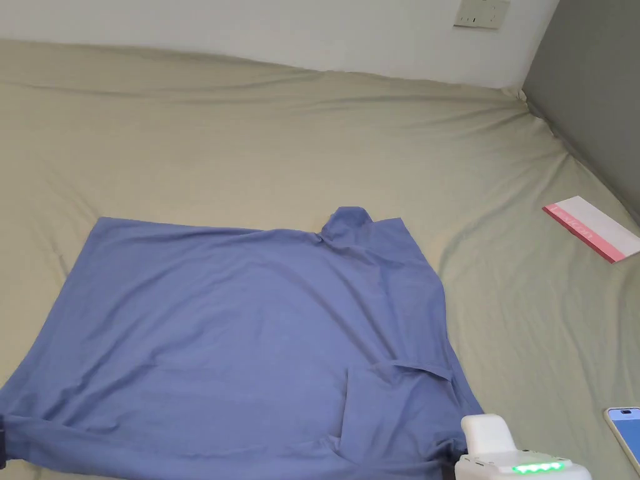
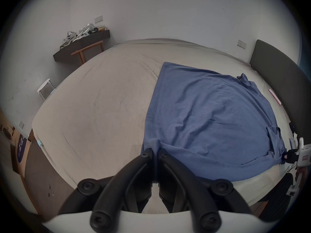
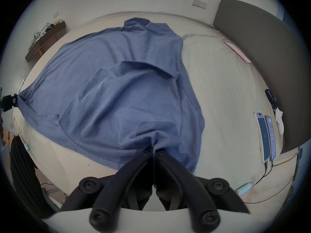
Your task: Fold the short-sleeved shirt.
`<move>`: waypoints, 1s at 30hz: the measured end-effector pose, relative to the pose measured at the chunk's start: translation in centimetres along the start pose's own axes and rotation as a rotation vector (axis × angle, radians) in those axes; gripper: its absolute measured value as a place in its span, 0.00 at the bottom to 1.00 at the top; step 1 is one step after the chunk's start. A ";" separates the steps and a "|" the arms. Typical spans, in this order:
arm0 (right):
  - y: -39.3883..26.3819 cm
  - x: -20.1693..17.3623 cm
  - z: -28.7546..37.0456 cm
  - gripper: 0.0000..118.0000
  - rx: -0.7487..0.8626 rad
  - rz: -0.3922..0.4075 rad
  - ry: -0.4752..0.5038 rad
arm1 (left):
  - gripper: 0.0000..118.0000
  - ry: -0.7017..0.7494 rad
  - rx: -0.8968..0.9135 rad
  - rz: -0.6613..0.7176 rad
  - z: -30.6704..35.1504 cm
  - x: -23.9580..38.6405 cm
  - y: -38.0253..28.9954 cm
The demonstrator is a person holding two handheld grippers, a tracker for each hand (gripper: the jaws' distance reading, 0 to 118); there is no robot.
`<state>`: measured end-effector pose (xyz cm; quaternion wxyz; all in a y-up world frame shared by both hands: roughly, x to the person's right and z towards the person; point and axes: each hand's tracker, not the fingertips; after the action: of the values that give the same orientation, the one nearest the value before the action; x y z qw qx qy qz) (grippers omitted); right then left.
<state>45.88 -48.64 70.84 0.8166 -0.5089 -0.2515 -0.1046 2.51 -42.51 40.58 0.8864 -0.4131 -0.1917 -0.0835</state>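
Note:
A blue short-sleeved shirt (image 1: 237,325) lies spread on the beige bed sheet (image 1: 281,144), its collar end bunched at the far side. A sleeve flap (image 1: 400,375) is folded over near the right side. My left gripper (image 2: 155,150) is shut on the shirt's (image 2: 210,112) near left corner, at the bed's front edge. My right gripper (image 3: 153,150) is shut on the shirt's (image 3: 117,85) near right corner, where the cloth puckers between the jaws. The right gripper's white body (image 1: 500,450) shows at the bottom of the head view. The cloth between both grips is pulled fairly taut.
A white and pink booklet (image 1: 590,228) lies on the sheet at the right. Two phones (image 3: 267,135) with cables rest near the dark headboard (image 3: 262,51). A dark shelf (image 2: 80,43) with clutter and a white stool (image 2: 44,87) stand beyond the bed's left side.

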 end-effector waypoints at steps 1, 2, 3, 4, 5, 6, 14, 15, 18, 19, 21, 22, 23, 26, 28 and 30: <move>0.0 0.3 0.4 0.03 0.019 -0.019 0.010 | 0.03 -0.005 0.004 0.015 0.0 -0.2 0.0; 0.4 1.0 1.1 0.03 0.047 -0.045 0.040 | 0.03 -0.014 0.010 0.031 0.2 -0.4 0.1; 0.6 1.4 1.8 0.03 0.075 -0.067 0.069 | 0.03 -0.024 0.021 0.047 0.3 -0.5 0.3; 0.8 1.7 2.2 0.03 0.089 -0.085 0.078 | 0.03 -0.031 0.027 0.053 0.5 -0.5 0.5; 1.2 2.2 2.9 0.03 0.116 -0.095 0.093 | 0.03 -0.041 0.037 0.057 0.7 -0.7 0.8; 1.5 2.7 3.5 0.03 0.143 -0.103 0.100 | 0.03 -0.045 0.046 0.059 0.9 -0.6 1.1; 4.5 3.6 7.2 0.03 0.343 -0.077 0.062 | 0.03 -0.071 0.154 0.103 2.4 -0.7 4.0; 5.4 3.7 7.5 0.03 0.346 -0.073 0.058 | 0.03 -0.073 0.163 0.107 2.4 -0.7 4.7; 8.6 4.1 7.5 0.03 0.374 -0.071 0.050 | 0.03 -0.070 0.185 0.106 1.5 -0.4 6.8; 9.5 4.2 7.2 0.03 0.380 -0.068 0.044 | 0.03 -0.066 0.192 0.102 1.1 -0.3 7.5; 11.6 4.0 6.1 0.03 0.394 -0.037 0.013 | 0.03 -0.058 0.201 0.096 -0.4 0.1 8.9; 12.6 3.9 5.5 0.03 0.394 -0.024 -0.004 | 0.03 -0.054 0.195 0.095 -1.2 0.2 9.6; 13.5 3.8 4.6 0.03 0.381 -0.017 -0.012 | 0.03 -0.053 0.186 0.094 -2.1 0.4 10.2; 15.8 3.5 1.2 0.03 0.319 -0.009 -0.035 | 0.03 -0.038 0.134 0.067 -5.5 0.9 11.5; 16.6 3.3 -1.2 0.03 0.279 0.000 -0.049 | 0.03 -0.017 0.090 0.041 -8.1 1.3 12.1; 17.3 3.1 -3.5 0.03 0.234 0.022 -0.065 | 0.03 -0.001 0.038 0.013 -10.7 1.8 12.3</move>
<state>56.97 -43.53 57.67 0.8629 -0.4159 -0.2828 -0.0488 10.78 -42.68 26.42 0.8945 -0.3975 -0.1909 -0.0737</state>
